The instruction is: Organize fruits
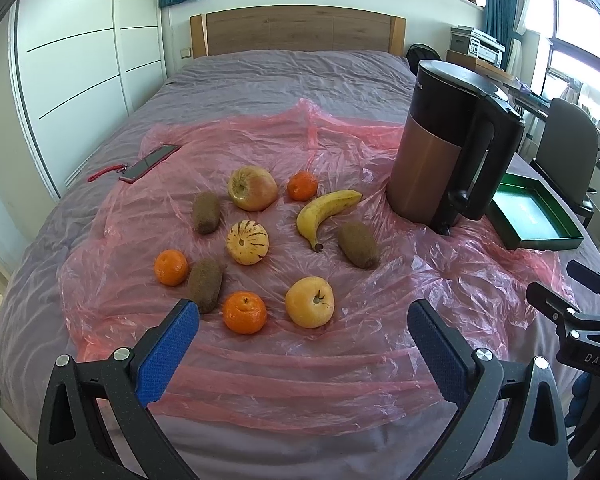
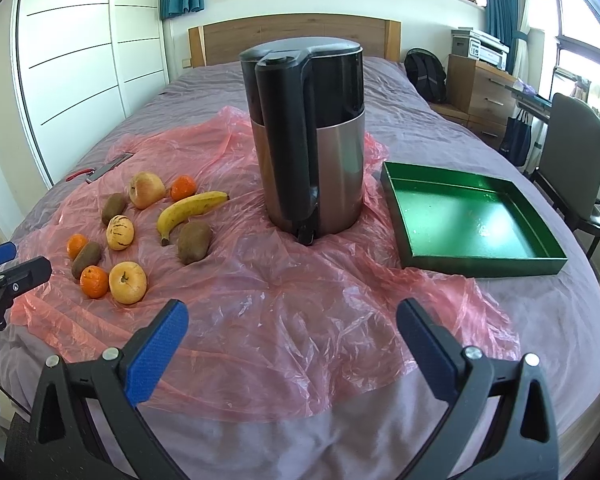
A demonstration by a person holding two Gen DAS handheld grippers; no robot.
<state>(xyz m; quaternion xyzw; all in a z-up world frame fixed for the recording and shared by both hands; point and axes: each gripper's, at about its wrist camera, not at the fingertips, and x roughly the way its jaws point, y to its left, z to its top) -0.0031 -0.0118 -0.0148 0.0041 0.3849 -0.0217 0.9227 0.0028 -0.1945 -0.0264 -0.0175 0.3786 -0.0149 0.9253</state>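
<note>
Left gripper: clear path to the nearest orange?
Probably yes. The left gripper is open, and the nearest orange lies just ahead between its fingers on the pink plastic sheet. A kiwi sits close beside it.

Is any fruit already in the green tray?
No. The green tray holds nothing in the right wrist view, and fruit like the banana lies on the pink plastic sheet.

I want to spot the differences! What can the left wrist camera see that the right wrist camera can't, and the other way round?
Only the left wrist view shows the whole phone face up. Only the right wrist view shows the inside of the green tray, with no fruit in it, and the kettle from its handle side. Both show the banana, kiwis, oranges and pink plastic sheet, and both grippers open.
</note>
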